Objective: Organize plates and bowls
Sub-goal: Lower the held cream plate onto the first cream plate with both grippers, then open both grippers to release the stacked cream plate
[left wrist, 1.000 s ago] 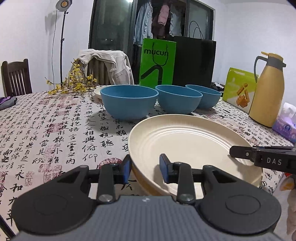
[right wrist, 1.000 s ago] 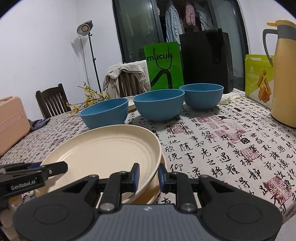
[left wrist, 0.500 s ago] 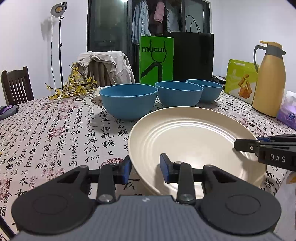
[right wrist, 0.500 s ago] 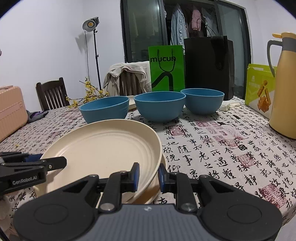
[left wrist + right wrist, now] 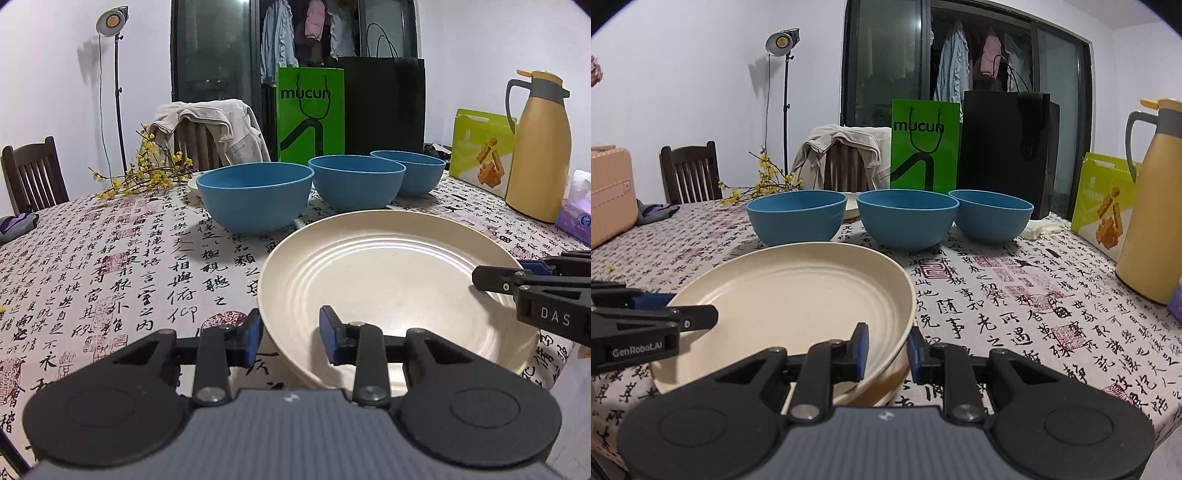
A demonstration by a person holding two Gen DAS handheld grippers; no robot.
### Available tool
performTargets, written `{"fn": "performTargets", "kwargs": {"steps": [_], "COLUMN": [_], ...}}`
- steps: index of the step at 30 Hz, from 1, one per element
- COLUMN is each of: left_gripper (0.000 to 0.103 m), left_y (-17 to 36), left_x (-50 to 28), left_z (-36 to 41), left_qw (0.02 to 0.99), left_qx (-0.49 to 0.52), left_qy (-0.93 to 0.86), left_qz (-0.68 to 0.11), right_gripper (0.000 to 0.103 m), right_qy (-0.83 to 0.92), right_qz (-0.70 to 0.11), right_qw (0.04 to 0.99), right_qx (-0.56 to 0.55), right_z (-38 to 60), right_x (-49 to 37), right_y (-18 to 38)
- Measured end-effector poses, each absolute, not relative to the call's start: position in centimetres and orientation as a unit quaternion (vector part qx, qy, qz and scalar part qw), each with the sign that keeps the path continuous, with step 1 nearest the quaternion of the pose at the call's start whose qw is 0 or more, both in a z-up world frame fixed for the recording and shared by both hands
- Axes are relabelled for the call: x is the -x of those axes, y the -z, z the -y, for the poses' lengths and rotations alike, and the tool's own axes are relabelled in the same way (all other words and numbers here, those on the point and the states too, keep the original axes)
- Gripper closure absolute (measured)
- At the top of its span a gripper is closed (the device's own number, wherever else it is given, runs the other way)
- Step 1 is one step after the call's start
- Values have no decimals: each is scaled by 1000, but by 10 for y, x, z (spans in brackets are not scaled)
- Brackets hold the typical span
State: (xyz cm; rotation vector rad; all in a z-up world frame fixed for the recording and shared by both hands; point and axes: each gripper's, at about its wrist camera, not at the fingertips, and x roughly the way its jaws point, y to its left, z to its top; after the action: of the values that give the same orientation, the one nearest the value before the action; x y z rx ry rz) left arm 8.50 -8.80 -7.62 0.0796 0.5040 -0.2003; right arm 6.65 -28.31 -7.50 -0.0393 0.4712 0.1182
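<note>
Both grippers are pinching the rim of the top cream plate (image 5: 391, 291) in the lower centre of the frame, the left gripper (image 5: 290, 338) clamping its left edge and the right gripper (image 5: 886, 349) its right edge, and the plate is sitting on, or just above, another plate (image 5: 886, 387) whose rim is peeking out underneath, so plate stacking looks under way. Three blue bowls (image 5: 907, 218) are standing separately in a row across the middle of the tablecloth (image 5: 110, 266), apparently waiting to be nested. A yellow thermos (image 5: 539, 147) at the right edge, a green bag (image 5: 925, 146), a black bag (image 5: 1006, 151) and flowering twigs (image 5: 147, 173) are crowding the far side, though nothing is blocking the bowls.
</note>
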Motion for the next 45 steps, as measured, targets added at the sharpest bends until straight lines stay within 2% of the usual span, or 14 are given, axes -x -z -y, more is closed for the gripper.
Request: {"fn": "performTargets", "kwargs": {"steps": [21, 25, 29, 30, 32, 34, 39, 40, 41, 45], "left_gripper": [70, 69, 65, 59, 48, 31, 0, 0, 0, 0], "left_y": [78, 78, 76, 75, 72, 69, 59, 57, 55, 50], "left_x": [-86, -86, -85, -86, -86, -85, -80, -77, -75, -72], "left_z": [89, 89, 86, 85, 81, 75, 59, 55, 52, 44], "left_qw": [962, 962, 961, 962, 964, 965, 969, 969, 969, 968], "left_qx": [-41, -40, -34, -30, -24, -14, 25, 34, 40, 52], "left_qy": [97, 97, 100, 100, 93, 87, 99, 106, 111, 112], "left_qz": [-253, -253, -254, -253, -250, -245, -227, -221, -219, -217], "right_gripper": [79, 76, 74, 71, 58, 30, 10, 3, 0, 0], "right_qy": [-49, -48, -47, -47, -54, -75, -103, -108, -112, -130], "right_qz": [-231, -236, -237, -236, -241, -242, -226, -223, -221, -218], "right_qw": [968, 966, 963, 963, 963, 964, 968, 969, 969, 966], "right_qx": [81, 95, 117, 121, 108, 78, 23, 10, -4, -50], "right_z": [275, 272, 270, 270, 273, 279, 292, 295, 299, 309], "right_x": [-66, -67, -67, -67, -67, -66, -61, -61, -61, -60], "right_y": [81, 85, 85, 85, 83, 80, 72, 70, 68, 64]}}
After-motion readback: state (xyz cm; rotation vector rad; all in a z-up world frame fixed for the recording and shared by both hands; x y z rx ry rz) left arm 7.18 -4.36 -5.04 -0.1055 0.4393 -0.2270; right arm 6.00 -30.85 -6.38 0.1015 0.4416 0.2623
